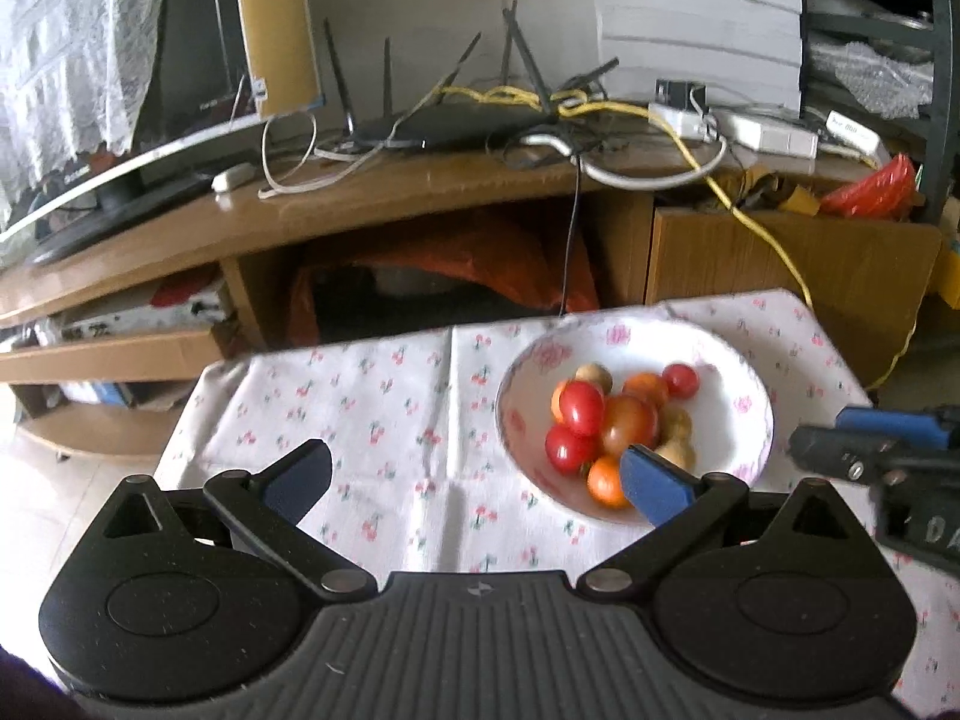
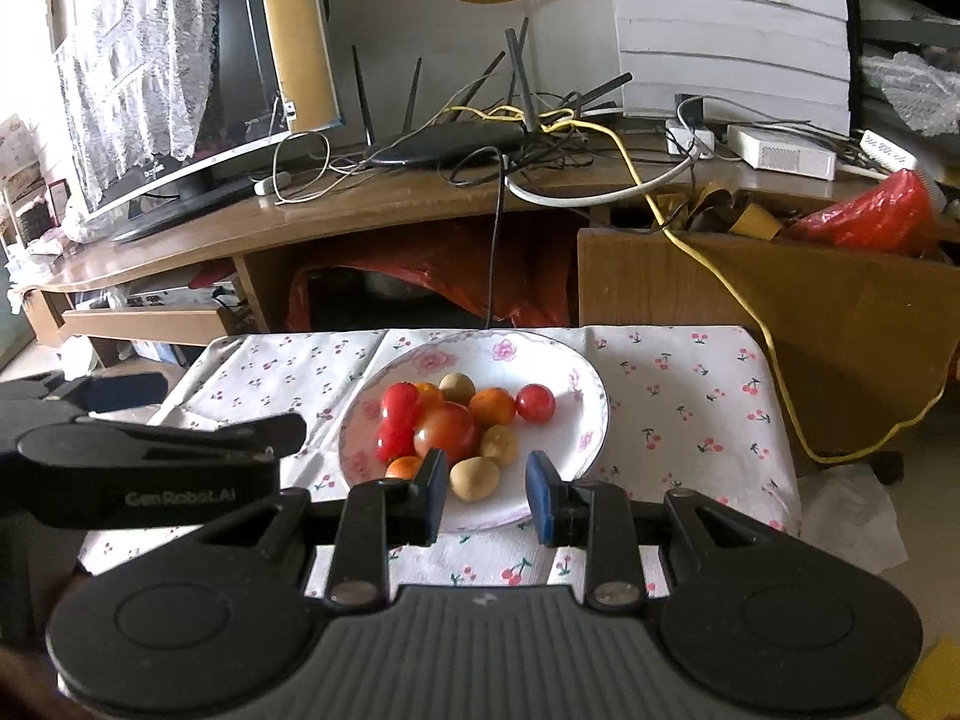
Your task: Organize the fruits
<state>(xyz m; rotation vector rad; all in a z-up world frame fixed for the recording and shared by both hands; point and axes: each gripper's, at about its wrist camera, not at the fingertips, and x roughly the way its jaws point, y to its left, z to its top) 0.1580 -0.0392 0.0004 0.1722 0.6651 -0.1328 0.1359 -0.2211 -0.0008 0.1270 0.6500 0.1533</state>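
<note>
A: Entry, largest first. The table (image 2: 690, 396) under its cherry-print cloth fills the near scene, with the wooden TV stand (image 2: 360, 210) and its cables far behind it. You have one white flowered bowl (image 2: 576, 420) on the cloth, right of centre in the left wrist view.

B: And the fruit?

A: All the fruit in view sits inside that bowl, in one mixed heap: a large reddish tomato (image 2: 447, 429) in the middle, small red cherry tomatoes (image 2: 535, 402) and orange ones (image 2: 492, 407) around it, and pale brown round fruits (image 2: 474, 478), perhaps longans, at the near and far edges. None lies on the cloth.

B: Grippers?

A: Your left gripper (image 1: 474, 477) is spread wide and empty, its right finger hanging over the bowl's near edge. Your right gripper (image 2: 486, 495) stands at a narrower gap, also empty, just short of the near brown fruit.

B: Progress?

A: Not settled. No second dish shows, so gathered-into-the-bowl fits a late stage; yet the kinds lie mixed, which equally fits a heap waiting to be sorted. I record only this: fruit in the bowl, both grippers empty.
</note>
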